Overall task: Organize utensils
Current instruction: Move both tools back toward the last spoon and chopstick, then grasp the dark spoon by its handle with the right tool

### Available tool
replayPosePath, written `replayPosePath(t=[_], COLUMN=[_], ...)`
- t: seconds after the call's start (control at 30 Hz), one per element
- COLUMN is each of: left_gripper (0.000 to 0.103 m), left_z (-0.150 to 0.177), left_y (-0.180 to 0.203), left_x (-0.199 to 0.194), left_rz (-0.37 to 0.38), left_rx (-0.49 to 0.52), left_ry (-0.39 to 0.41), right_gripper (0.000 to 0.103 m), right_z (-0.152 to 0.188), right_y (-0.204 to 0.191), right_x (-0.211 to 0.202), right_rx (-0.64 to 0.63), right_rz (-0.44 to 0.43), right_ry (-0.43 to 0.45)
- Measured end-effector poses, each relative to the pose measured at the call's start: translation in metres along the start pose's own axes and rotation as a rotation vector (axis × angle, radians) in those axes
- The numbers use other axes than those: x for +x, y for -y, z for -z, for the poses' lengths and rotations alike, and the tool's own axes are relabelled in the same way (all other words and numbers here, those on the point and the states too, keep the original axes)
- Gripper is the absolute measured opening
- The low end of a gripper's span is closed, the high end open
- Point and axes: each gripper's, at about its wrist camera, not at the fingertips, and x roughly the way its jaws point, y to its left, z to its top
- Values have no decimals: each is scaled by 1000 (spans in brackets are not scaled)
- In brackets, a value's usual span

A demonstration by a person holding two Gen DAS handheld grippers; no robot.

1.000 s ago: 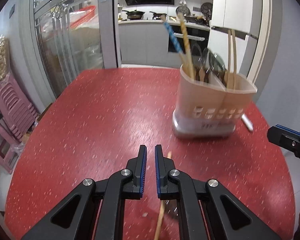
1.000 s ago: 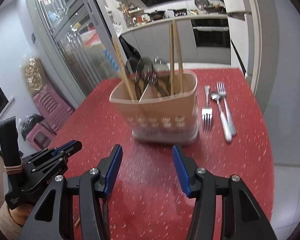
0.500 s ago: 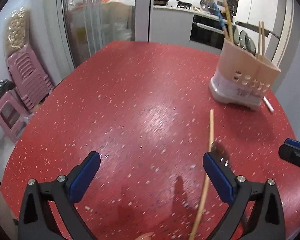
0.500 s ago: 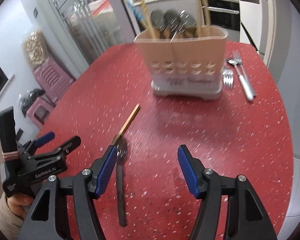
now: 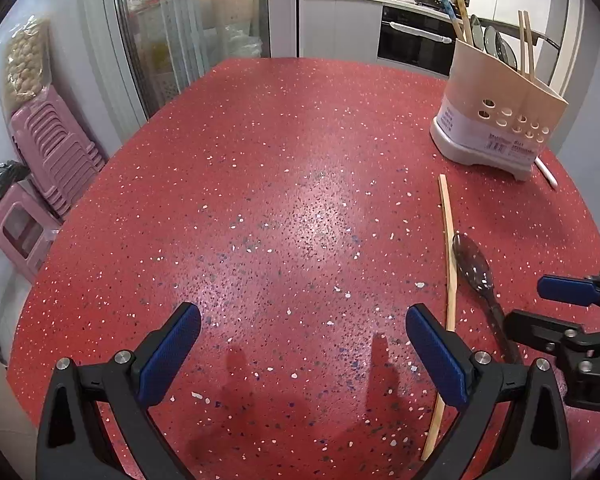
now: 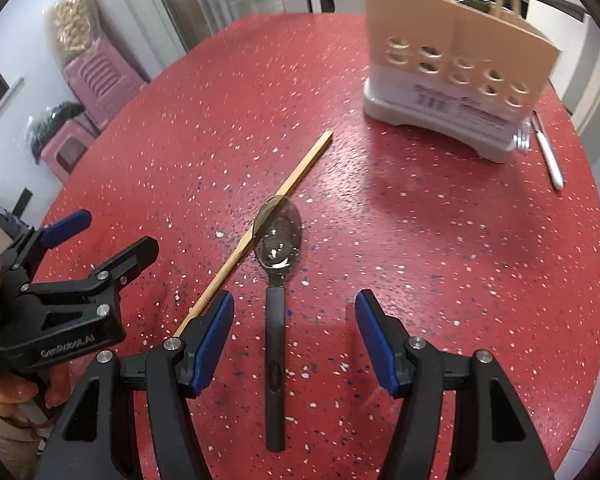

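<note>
A dark-handled spoon [image 6: 277,280] lies on the red speckled table [image 6: 440,240], bowl away from me, its handle between the open fingers of my right gripper [image 6: 294,330]. A wooden chopstick [image 6: 260,232] lies diagonally beside it, touching the bowl's left edge. Both show in the left wrist view: the spoon [image 5: 474,272], the chopstick [image 5: 448,256]. My left gripper [image 5: 302,354] is wide open and empty, left of the chopstick. The beige utensil holder [image 6: 452,64] stands far right with chopsticks and spoons upright in it; it also shows in the left wrist view [image 5: 496,108].
White-handled cutlery [image 6: 548,152] lies on the table right of the holder. Pink stools [image 5: 48,152] stand on the floor left of the table. The table's edge curves close on the right. A glass-door cabinet [image 5: 188,20] stands behind.
The left gripper opened and let go of the chopstick, which now lies on the table. Both grippers drew back from the holder; the right gripper came over the spoon's handle.
</note>
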Motion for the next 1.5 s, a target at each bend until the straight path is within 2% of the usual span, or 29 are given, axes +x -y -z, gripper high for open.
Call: replayPosePath(t=[0.27, 0.37, 0.67, 0.8, 0.9, 1.1, 1.27, 1.5], left_gripper=[103, 103, 103, 103, 103, 103, 103, 103], left_z=[-2, -3, -11, -14, -18, -25, -32, -41], left_y=[-8, -9, -9, -4, 3, 21, 41, 59], left_x=[2, 2, 8, 12, 15, 19, 25, 36], left_rz=[-5, -9, -4, 8, 21, 56, 93, 105], left_rx=[-10, -10, -8, 1, 19, 72, 146, 239], left_ry=[-15, -19, -33, -46, -56, -73, -94, -133], right_gripper=[65, 61, 42, 23, 13, 13, 12, 12], right_z=[-12, -17, -15, -14, -13, -7, -2, 3], right_y=[-11, -18, -23, -15, -4, 8, 25, 37], right_x=[18, 24, 29, 27, 22, 16, 11, 10], right_rx=[-33, -53, -74, -63, -38, 4, 66, 115], right_rz=[36, 56, 111, 125, 115, 61, -28, -106], right_ry=[-39, -48, -43, -25, -12, 32, 63, 93])
